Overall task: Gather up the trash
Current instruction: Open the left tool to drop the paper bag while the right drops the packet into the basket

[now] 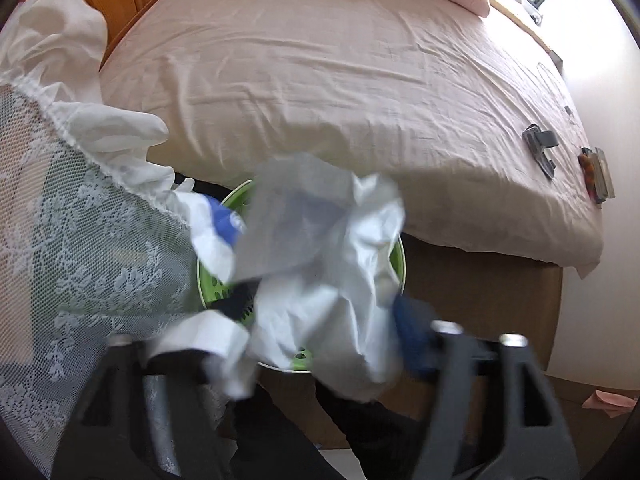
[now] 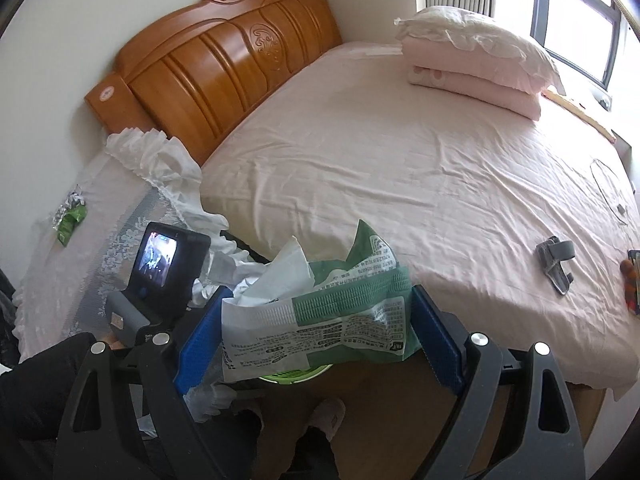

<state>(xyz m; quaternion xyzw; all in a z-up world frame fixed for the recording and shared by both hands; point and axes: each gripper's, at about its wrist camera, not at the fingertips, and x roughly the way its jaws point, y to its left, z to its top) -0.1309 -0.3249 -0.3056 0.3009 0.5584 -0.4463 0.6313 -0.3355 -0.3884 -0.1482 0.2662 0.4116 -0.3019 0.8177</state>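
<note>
A crumpled white wrapper with a clear plastic sheet (image 1: 320,264) hangs blurred over the green perforated bin (image 1: 224,284) beside the bed. My left gripper (image 1: 312,340) points down at it, open, with the bundle loose between its wide-set fingers. In the right wrist view my right gripper (image 2: 318,340) is shut on a green and white printed packet (image 2: 320,320) with white tissue sticking out, its blue pads (image 2: 436,340) pressing both ends. The bin's rim (image 2: 296,376) shows just under that packet. A small green wrapper (image 2: 70,218) lies on the lace-covered nightstand.
The pink bed (image 2: 400,160) fills the far side, with folded pillows (image 2: 472,64) and a wooden headboard (image 2: 224,64). A grey clip-like item (image 2: 556,260) lies near the bed's edge. Pink paper (image 1: 608,400) lies on the floor. A person's slippered feet (image 2: 328,416) stand below.
</note>
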